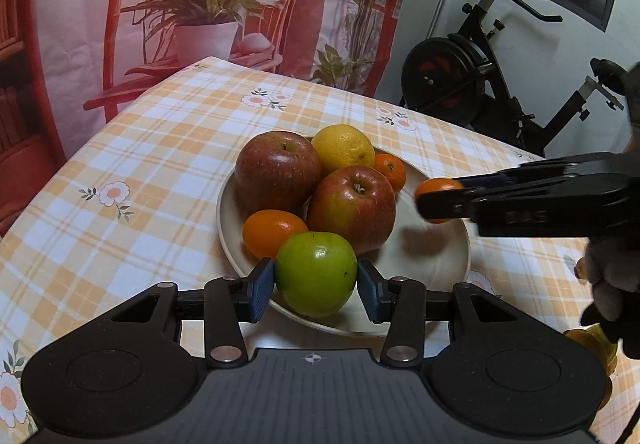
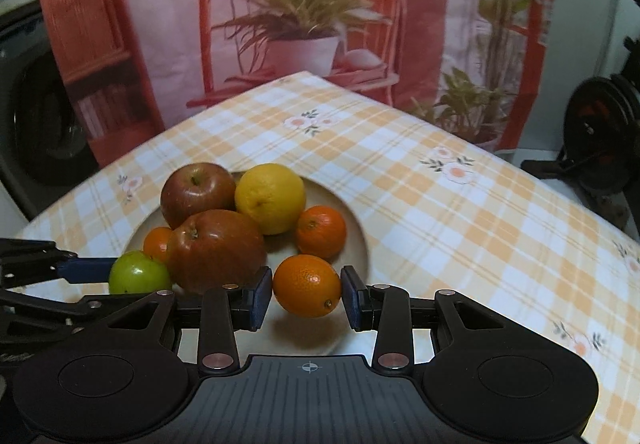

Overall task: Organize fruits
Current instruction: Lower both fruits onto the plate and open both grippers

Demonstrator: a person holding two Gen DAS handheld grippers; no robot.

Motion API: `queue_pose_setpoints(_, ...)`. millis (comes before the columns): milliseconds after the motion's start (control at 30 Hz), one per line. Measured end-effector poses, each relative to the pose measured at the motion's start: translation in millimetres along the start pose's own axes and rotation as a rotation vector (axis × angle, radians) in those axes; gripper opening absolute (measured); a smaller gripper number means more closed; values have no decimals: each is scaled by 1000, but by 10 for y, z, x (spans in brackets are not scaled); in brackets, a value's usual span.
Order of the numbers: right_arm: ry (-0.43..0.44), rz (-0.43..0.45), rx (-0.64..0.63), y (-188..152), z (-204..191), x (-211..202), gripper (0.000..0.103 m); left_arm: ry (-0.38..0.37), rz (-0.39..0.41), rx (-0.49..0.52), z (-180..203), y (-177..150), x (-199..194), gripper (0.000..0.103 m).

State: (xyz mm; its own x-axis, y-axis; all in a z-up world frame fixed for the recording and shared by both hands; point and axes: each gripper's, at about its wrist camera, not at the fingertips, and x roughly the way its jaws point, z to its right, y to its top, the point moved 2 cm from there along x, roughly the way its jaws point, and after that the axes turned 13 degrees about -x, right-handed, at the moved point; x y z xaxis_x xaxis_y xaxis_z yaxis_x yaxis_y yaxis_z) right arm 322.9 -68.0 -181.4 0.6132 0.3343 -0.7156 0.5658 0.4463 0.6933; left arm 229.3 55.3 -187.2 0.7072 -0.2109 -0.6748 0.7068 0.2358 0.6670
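Each gripper is matte black plastic. The left gripper (image 1: 316, 284) and right gripper (image 2: 307, 298) carry two fingers tipped with blue ribbed pads (image 1: 260, 290), linked by black arms on silver round pivot pins. The ribbed central housing bears a white crosshair mark, flanked by two round discs.

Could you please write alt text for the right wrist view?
The right tongs grip a small orange citrus above a beige plate of two red apples, a lemon and more citrus; at left, the left tongs hold a green apple.
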Motion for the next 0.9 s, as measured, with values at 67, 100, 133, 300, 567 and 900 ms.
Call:
queue_pose_setpoints(67,-1,-16,-18,15,-15,76,34,-4,0,-4,-9,-2,-1,48)
queue_pose_setpoints(100,-5,-24,-25,22,-23,116,34,-5,0,-5,-11,-1,-1,48)
queue_pose_setpoints(133,-7,-31,-30,16,-14,149,34,-6,0,-6,-10,-2,-3,48)
queue_pose_setpoints(300,-34,-46,-50,9,1,265,34,-9,0,-10,-12,-5,-11,48)
queue_pose_setpoints(567,-62,-41,-70,12,20,330,34,-5,2,-5,-11,-7,-10,48)
queue_pose_setpoints(900,-70,-2,-59,10,44,197,36,-13,-2,-28,-26,9,-12,50)
